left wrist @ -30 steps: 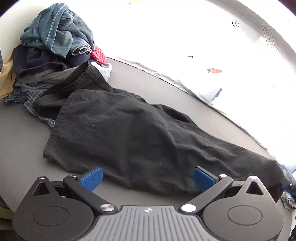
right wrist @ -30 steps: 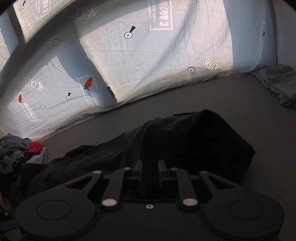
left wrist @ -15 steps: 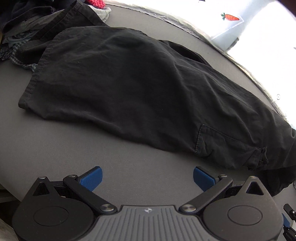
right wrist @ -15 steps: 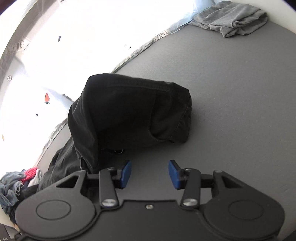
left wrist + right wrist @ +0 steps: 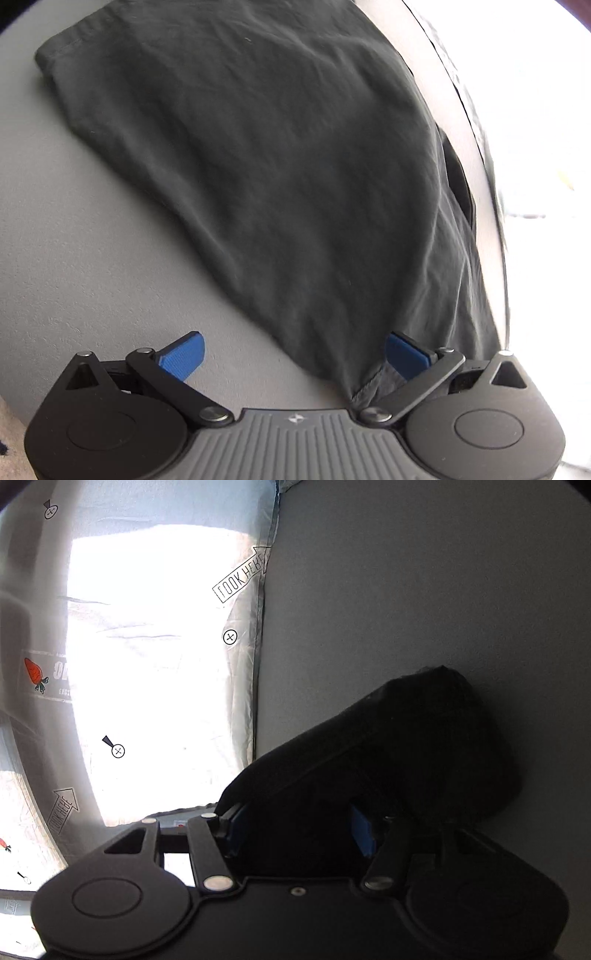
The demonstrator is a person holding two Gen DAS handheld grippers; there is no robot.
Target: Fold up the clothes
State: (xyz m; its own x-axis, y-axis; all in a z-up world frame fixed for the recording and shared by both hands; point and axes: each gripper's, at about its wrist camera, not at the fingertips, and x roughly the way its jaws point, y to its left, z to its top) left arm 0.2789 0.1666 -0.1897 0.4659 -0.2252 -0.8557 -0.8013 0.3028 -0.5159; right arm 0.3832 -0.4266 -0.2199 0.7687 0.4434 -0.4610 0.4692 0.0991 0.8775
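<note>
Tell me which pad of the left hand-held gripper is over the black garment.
The right pad, at the garment's near corner; the left pad is over bare grey surface, clear of cloth.

We find the left gripper (image 5: 293, 350) spread wide; the right gripper (image 5: 299, 829) stands parted around dark cloth.

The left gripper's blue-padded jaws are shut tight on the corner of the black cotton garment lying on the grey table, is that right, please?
Not quite: the left gripper is open. The left wrist view shows its blue-padded jaws spread wide, with the corner of the black cotton garment lying between them, ungripped, on the grey table.
</note>
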